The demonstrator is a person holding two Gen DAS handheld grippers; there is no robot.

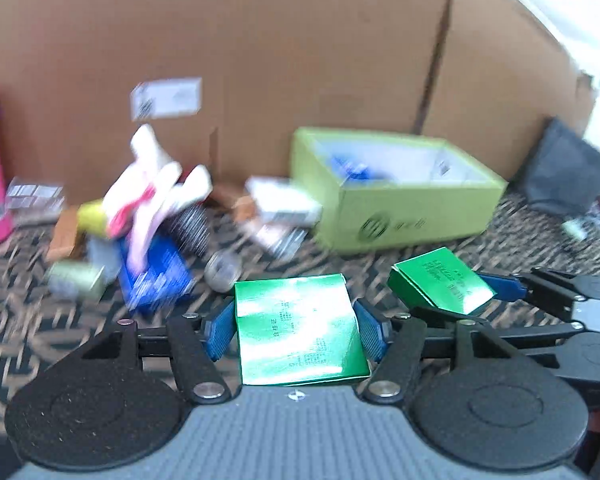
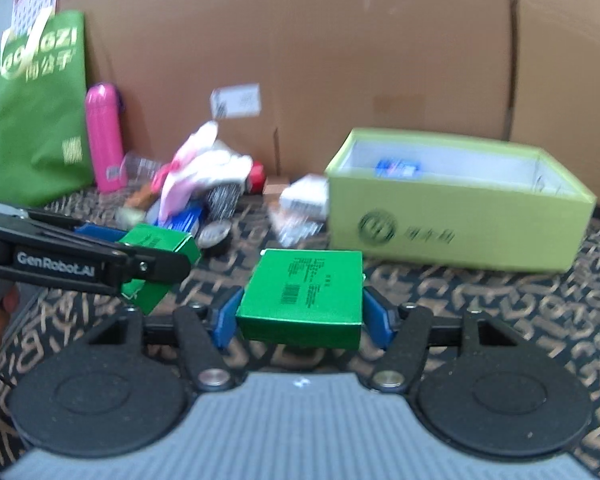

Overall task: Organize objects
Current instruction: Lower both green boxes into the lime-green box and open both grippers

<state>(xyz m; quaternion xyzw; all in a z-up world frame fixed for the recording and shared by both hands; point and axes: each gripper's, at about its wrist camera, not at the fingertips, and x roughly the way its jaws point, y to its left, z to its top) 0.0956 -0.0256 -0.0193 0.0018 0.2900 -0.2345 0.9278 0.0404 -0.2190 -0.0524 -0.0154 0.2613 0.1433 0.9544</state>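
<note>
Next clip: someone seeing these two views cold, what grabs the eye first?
Two shiny green boxes, one clamped in each gripper: the left gripper holds the left green box, the right gripper holds the right green box, both above the patterned carpet. Behind them sits an open lime-green box against a big cardboard carton, with a jumbled pile of small items to its left.
</note>
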